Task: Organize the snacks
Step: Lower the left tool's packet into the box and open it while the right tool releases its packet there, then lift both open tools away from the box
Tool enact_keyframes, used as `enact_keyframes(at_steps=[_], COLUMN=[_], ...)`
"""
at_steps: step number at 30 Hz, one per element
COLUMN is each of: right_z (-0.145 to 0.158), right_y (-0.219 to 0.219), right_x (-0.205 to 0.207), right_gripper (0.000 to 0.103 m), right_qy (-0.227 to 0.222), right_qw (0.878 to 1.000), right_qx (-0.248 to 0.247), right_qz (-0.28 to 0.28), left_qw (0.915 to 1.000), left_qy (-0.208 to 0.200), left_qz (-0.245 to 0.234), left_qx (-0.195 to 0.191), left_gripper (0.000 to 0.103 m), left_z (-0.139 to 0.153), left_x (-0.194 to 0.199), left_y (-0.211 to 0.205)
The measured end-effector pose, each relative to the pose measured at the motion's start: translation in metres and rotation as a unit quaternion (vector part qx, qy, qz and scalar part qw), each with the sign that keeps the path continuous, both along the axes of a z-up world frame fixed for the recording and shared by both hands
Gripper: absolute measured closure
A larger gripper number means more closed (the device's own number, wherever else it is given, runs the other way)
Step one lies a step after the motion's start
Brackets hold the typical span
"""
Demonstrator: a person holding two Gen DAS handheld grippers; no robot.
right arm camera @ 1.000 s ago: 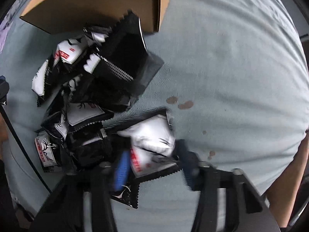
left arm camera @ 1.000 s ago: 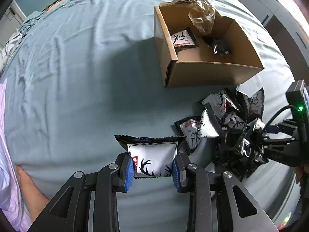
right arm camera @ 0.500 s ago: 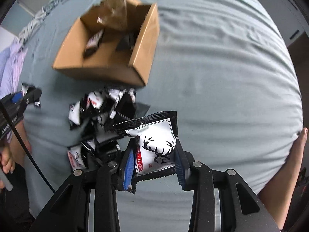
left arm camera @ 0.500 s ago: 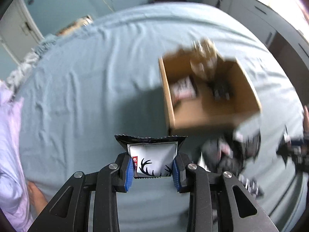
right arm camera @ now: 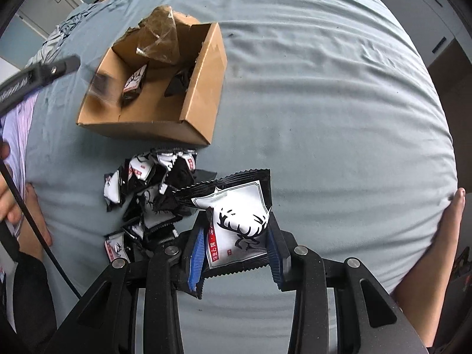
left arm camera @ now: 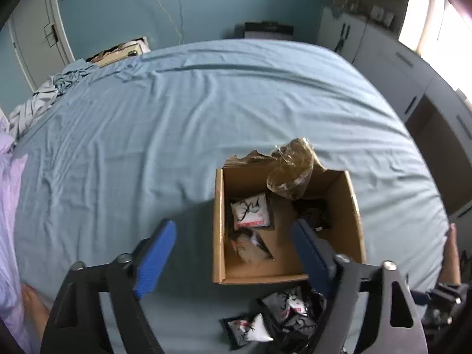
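Note:
A brown cardboard box lies open on the blue bed. It also shows in the right wrist view. Black-and-white deer-print snack packets lie inside it, one flat and one tumbling. My left gripper is open and empty above the box's near-left part. My right gripper is shut on a deer-print snack packet, held above the bed. A pile of the same packets lies in front of the box; it also shows in the left wrist view.
Crumpled clear plastic sits at the box's far edge. The blue sheet stretches to the right of the box. Grey cabinets stand beyond the bed at right. A bare arm rests at the bed's right edge.
My left gripper moved over the box, opened and let go of its packet, which now lies in the box. My right gripper lifted its packet up and away from the pile.

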State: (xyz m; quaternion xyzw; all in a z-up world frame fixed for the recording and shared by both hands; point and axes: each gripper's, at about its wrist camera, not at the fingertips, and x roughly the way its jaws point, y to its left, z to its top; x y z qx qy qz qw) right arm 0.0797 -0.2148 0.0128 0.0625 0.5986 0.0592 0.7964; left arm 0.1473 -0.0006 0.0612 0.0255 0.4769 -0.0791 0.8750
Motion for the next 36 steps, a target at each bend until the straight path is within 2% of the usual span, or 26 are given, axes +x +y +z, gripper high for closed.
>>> enact_keyframes(at_steps=[2, 6, 8, 13, 15, 17, 18, 19, 20, 25, 31, 36], right_z=[0.004, 0.027, 0.042, 0.088, 0.106, 0.121, 0.124, 0.125, 0.126, 0.116, 0.085, 0.073], right_y=[0.001, 0.008, 0.014, 0.041, 0.043, 0.043, 0.043, 0.042, 0.040, 0.024, 0.005, -0.002], right_x=[0.002, 0.007, 0.006, 0.008, 0.007, 0.005, 0.005, 0.004, 0.003, -0.014, -0.030, -0.039], right_gripper=[0.068, 0.068, 0.068, 0.068, 0.067, 0.061, 0.044, 0.024, 0.021, 0.021, 0.021, 0.021], right_qy=[-0.007, -0.038, -0.051, -0.103, -0.139, -0.177, -0.181, -0.179, -0.177, -0.147, -0.055, 0.014], right_qw=[1.000, 0.999, 0.999, 0.995, 0.989, 0.979, 0.978, 0.977, 0.977, 0.984, 0.995, 0.998], right_qx=[0.003, 0.001, 0.007, 0.013, 0.040, 0.068, 0.071, 0.078, 0.083, 0.047, -0.026, -0.029], right_qz=[-0.005, -0.010, -0.013, -0.014, -0.040, -0.072, -0.081, -0.083, -0.085, -0.093, -0.078, -0.060], left_qw=[0.9999, 0.9985, 0.9969, 0.9927, 0.9913, 0.9896, 0.9887, 0.9876, 0.9861, 0.9793, 0.9719, 0.9693], left_qy=[-0.002, 0.014, 0.035, 0.080, 0.088, 0.098, 0.104, 0.109, 0.116, 0.135, 0.155, 0.155], left_qz=[-0.008, -0.011, -0.008, -0.019, -0.035, -0.052, -0.061, -0.071, -0.085, -0.130, -0.139, -0.148], left_qx=[0.009, 0.052, 0.071, 0.088, 0.091, 0.091, 0.089, 0.087, 0.084, 0.076, 0.110, 0.121], left_gripper=[0.017, 0.006, 0.006, 0.006, 0.006, 0.006, 0.006, 0.006, 0.006, 0.006, 0.006, 0.006], left_z=[0.001, -0.010, -0.021, -0.043, -0.045, -0.046, -0.047, -0.047, -0.048, -0.052, -0.072, -0.076], left_x=[-0.007, -0.025, -0.034, -0.061, -0.080, -0.096, -0.103, -0.111, -0.119, -0.149, -0.161, -0.165], left_y=[0.008, 0.031, 0.046, 0.074, 0.079, 0.079, 0.078, 0.077, 0.074, 0.071, 0.071, 0.059])
